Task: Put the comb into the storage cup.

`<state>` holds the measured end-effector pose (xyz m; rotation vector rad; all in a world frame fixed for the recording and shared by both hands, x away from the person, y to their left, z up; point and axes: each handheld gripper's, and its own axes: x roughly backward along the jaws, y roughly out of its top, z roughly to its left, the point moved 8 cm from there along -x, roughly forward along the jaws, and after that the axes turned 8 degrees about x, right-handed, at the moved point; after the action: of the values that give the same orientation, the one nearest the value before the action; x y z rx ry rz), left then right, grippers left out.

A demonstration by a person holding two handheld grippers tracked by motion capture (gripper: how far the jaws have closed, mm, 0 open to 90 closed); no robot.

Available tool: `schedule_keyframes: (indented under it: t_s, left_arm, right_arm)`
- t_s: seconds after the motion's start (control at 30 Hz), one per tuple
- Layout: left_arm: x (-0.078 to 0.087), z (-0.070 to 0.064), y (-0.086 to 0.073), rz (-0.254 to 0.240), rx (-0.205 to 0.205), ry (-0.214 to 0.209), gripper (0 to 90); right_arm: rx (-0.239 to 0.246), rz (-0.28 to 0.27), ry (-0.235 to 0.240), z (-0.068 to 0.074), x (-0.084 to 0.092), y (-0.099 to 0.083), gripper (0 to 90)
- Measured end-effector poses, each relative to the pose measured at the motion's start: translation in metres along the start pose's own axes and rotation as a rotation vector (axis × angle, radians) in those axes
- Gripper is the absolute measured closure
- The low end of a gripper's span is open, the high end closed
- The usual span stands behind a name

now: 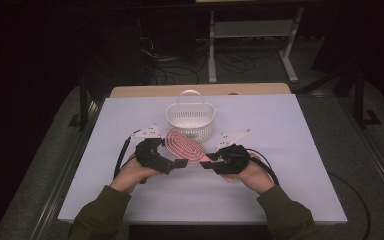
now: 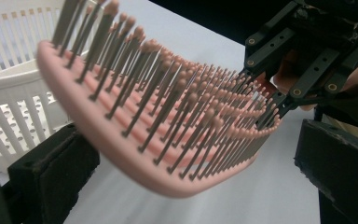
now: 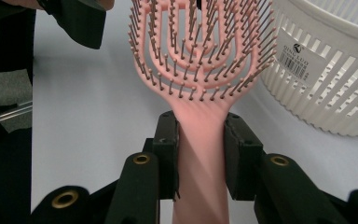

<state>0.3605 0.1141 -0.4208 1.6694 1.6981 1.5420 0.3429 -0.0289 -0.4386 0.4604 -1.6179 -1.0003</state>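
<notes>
A pink hairbrush (image 1: 184, 144) with dark bristles is held above the table just in front of a white slotted basket (image 1: 190, 117). My right gripper (image 3: 200, 149) is shut on the brush's pink handle (image 3: 200, 140), with one pad on each side. The brush head (image 2: 168, 126) lies between the wide-apart jaws of my left gripper (image 2: 196, 186), close to one pad (image 2: 51, 177) and well clear of the other. In the high view the left gripper (image 1: 172, 159) and the right gripper (image 1: 207, 161) face each other under the brush.
The basket (image 3: 326, 70) stands right behind the brush head and carries a small label. The table's white top (image 1: 280, 165) stretches out on both sides. Beyond the far edge are a dark floor with cables and a metal frame (image 1: 250, 30).
</notes>
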Motion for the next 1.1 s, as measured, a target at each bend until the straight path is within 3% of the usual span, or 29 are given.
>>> schedule_keyframes:
  t_s: [0.4,0.77,1.1]
  left_arm:
    - [-0.0008,0.0005,0.0041,-0.037,0.032,0.027,0.0]
    - [-0.0011,0.0013,0.0034,-0.033,0.041,0.037,0.4]
    - [0.0026,0.0046,0.0043,-0.044,0.081,0.033,12.5]
  right_arm:
    - [0.010,-0.002,0.002,0.0032,-0.0035,0.0001,68.7]
    - [0.031,0.008,-0.017,0.0041,-0.0064,-0.0023,68.7]
    - [0.042,0.008,-0.020,0.0062,-0.0091,-0.0029,68.7]
